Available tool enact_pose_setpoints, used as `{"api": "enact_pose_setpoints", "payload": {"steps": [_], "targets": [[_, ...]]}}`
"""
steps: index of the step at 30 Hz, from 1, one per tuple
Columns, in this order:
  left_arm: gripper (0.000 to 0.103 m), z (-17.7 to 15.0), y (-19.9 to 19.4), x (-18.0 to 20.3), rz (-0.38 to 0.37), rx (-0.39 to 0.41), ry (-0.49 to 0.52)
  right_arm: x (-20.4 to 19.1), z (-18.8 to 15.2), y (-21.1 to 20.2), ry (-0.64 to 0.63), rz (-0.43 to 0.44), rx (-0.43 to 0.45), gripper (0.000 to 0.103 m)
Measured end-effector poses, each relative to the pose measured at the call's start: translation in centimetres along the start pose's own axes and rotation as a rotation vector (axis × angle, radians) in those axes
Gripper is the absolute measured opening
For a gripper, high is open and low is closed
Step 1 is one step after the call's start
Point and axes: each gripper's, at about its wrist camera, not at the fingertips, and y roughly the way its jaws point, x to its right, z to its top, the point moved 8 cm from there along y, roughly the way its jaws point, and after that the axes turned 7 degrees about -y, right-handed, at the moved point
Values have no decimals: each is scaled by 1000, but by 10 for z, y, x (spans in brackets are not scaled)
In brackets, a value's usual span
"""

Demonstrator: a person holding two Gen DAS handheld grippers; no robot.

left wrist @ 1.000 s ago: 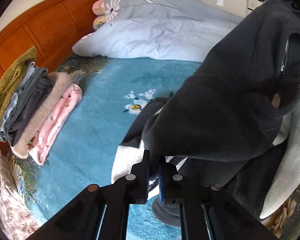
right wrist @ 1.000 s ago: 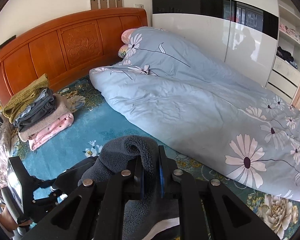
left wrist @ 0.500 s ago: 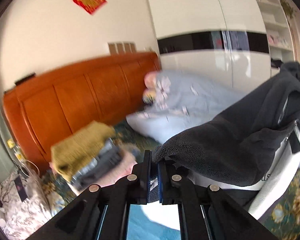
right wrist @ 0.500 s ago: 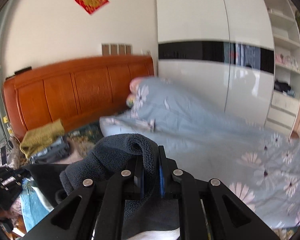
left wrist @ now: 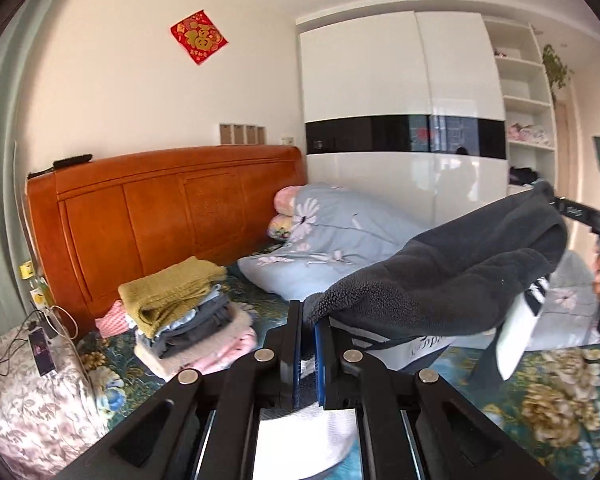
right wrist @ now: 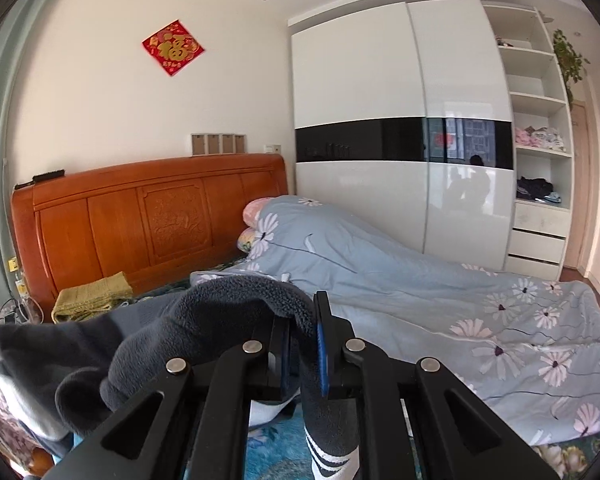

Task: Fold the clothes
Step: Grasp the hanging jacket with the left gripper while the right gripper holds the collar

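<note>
Left gripper (left wrist: pixel 308 344) jaws pinching fleece jacket (left wrist: pixel 440 280) edge; right gripper (right wrist: pixel 302 344) jaws pinching opposite edge, likely to spread jacket above bed (left wrist: pixel 560 400) for folding; folded stack (left wrist: pixel 180 320) beyond jacket, beside headboard (left wrist: pixel 160 216)

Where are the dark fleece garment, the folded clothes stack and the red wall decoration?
dark fleece garment (left wrist: pixel 440 280), left wrist view, on the fleece span lifted over the bed.
folded clothes stack (left wrist: pixel 188 320), left wrist view, on the grey layers under the olive top piece.
red wall decoration (right wrist: pixel 173 48), right wrist view, on its centre.
</note>
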Motion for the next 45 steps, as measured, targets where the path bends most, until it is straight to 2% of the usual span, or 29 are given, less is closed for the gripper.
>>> {"api": "enact_pose_setpoints", "payload": {"steps": [2, 4, 7, 8, 9, 13, 14, 18, 23, 25, 27, 32, 35, 38, 41, 45], "targets": [[5, 20, -31, 14, -78, 22, -19, 12, 7, -18, 9, -23, 30, 11], [5, 42, -48, 23, -130, 36, -30, 23, 28, -36, -3, -41, 85, 11], [6, 49, -41, 27, -150, -16, -48, 27, 65, -45, -50, -54, 138, 10], [6, 50, -37, 28, -154, -38, -54, 26, 68, -39, -60, -46, 124, 10], [6, 47, -29, 28, -148, -67, -59, 22, 61, -20, -73, -29, 75, 11], [6, -21, 38, 13, -84, -278, -121, 5, 32, 54, -125, 36, -123, 11], [6, -47, 57, 5, -59, -342, -148, 0, 19, 74, -139, 48, -179, 11], [6, -153, 123, -24, 43, -588, -254, -29, -94, 160, -201, 40, -429, 11], [6, -266, 155, -46, 136, -824, -350, -56, -229, 207, -152, 124, -680, 11], [6, -277, 162, -53, 165, -829, -334, -60, -246, 218, -128, 129, -696, 10], [5, -274, 169, -62, 155, -821, -367, -64, -259, 229, -107, 133, -709, 10], [5, -224, 201, -76, 120, -745, -363, -61, -224, 261, -95, 139, -681, 11], [5, -209, 227, -92, 144, -711, -343, -57, -206, 282, -39, 147, -663, 11], [5, -227, 256, -109, 159, -759, -357, -54, -210, 304, -8, 130, -680, 11], [5, -264, 272, -115, 172, -842, -350, -61, -249, 319, 18, 129, -779, 11], [6, -292, 277, -117, 196, -889, -330, -73, -304, 332, 57, 132, -900, 11]]}}
